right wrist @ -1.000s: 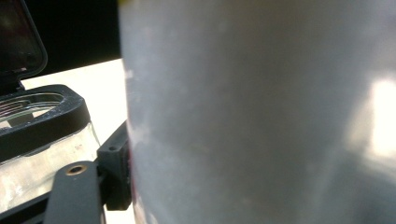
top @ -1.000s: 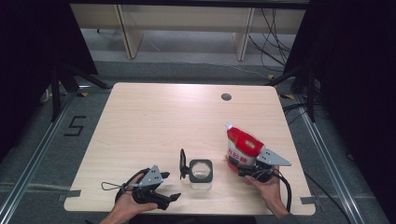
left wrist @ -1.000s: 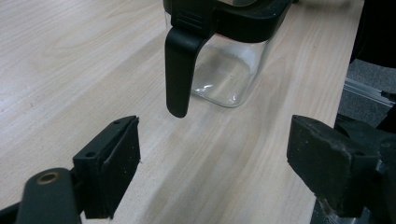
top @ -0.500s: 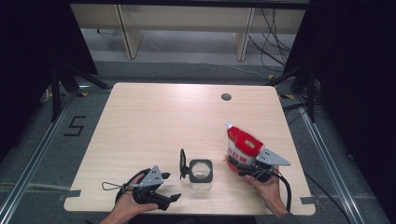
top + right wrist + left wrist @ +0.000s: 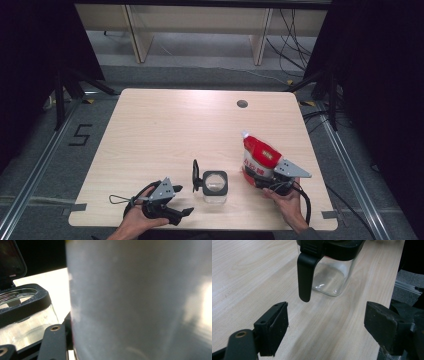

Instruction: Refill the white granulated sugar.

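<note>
Pale wooden table (image 5: pixel 165 130) with a round grommet hole (image 5: pixel 242 104); floor marking "5" (image 5: pixel 80 135).

Wood table (image 5: pixel 165 130): glass jar (image 5: pixel 215 186) just ahead of left jaws, red pouch (image 5: pixel 260 159) between right jaws.
</note>
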Motion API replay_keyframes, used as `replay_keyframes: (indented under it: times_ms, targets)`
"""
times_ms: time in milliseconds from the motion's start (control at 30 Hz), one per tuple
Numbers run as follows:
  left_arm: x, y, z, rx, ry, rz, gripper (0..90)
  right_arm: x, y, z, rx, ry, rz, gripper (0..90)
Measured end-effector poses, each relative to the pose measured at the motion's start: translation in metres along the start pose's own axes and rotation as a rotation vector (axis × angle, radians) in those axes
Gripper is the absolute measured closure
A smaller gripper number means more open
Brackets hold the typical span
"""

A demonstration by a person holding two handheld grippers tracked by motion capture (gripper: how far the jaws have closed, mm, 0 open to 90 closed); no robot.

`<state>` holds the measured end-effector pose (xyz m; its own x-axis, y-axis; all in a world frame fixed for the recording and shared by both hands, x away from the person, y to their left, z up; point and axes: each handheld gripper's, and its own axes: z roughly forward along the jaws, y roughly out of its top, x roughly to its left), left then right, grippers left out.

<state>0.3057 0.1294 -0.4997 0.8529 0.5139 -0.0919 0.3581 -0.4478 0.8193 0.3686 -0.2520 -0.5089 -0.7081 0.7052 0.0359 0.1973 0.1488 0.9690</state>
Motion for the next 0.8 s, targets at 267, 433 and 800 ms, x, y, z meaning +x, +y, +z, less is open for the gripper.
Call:
replay_keyframes:
  times_ms: [267,433,800]
  targets:
    - [0.000,0.000,0.000,-0.006,-0.002,0.008,19.2,0.005,0.006,-0.008,0.002,-0.019,-0.013,39.7]
    - [0.000,0.000,-0.001,-0.005,0.004,-0.006,19.1,0.013,0.015,-0.017,-0.003,-0.026,-0.040,39.8]
    - [0.003,0.000,-0.002,-0.004,0.010,0.008,19.2,0.048,0.035,-0.041,0.085,-0.104,-0.497,39.9]
